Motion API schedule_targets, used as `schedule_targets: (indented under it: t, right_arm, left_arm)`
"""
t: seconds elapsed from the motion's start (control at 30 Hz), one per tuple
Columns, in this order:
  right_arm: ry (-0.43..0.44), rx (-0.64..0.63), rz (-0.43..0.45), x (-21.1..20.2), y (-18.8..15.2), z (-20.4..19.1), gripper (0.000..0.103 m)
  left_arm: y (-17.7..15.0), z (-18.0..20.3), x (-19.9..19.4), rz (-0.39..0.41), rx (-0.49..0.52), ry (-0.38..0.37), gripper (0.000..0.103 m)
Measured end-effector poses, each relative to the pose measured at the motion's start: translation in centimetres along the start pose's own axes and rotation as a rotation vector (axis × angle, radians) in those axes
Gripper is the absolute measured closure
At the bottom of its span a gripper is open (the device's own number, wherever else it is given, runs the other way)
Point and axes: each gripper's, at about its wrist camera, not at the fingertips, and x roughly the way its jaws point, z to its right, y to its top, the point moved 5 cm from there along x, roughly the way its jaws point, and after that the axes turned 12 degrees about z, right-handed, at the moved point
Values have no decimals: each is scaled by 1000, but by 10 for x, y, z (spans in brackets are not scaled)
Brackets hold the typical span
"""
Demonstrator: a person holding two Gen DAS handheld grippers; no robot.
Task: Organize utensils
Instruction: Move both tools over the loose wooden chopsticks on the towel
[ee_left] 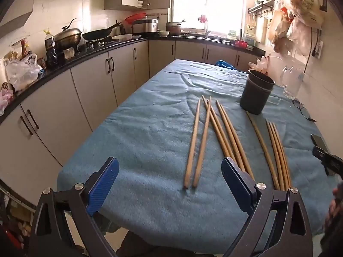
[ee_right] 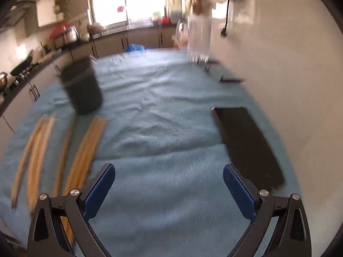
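The tabletop, draped in a blue towel-like cloth, filled both views; a kitchen counter with pans ran along its left side, and a pale wall closed off its right. A dark cylindrical holder stood upright toward the far right of the cloth, apparently empty; a flat black slab lay near the wall edge, well apart from it. The left gripper hung spread wide over the near edge, nothing between its blue pads; the right gripper was likewise released and empty, tilted down at bare cloth, its view smeared by blur. The wooden chopsticks lay loose in several clusters between the grippers and the holder, long axes running away from the camera, roughly in line with the left gripper's fingers; the nearest pair ended just ahead of the left gripper, between its pads' lines. The left gripper seemed the nearer hand; a grasp would probably need the wrist rolled so the pads closed across the sticks; the holder lay beyond, to the right.
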Motion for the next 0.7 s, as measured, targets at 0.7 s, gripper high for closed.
schedule_targets:
  t: [0.7]
  right_arm:
    - [156,-120,207,-116,-29,-66,8]
  left_arm:
    - [-1,-8,-31,5,-1,41,7]
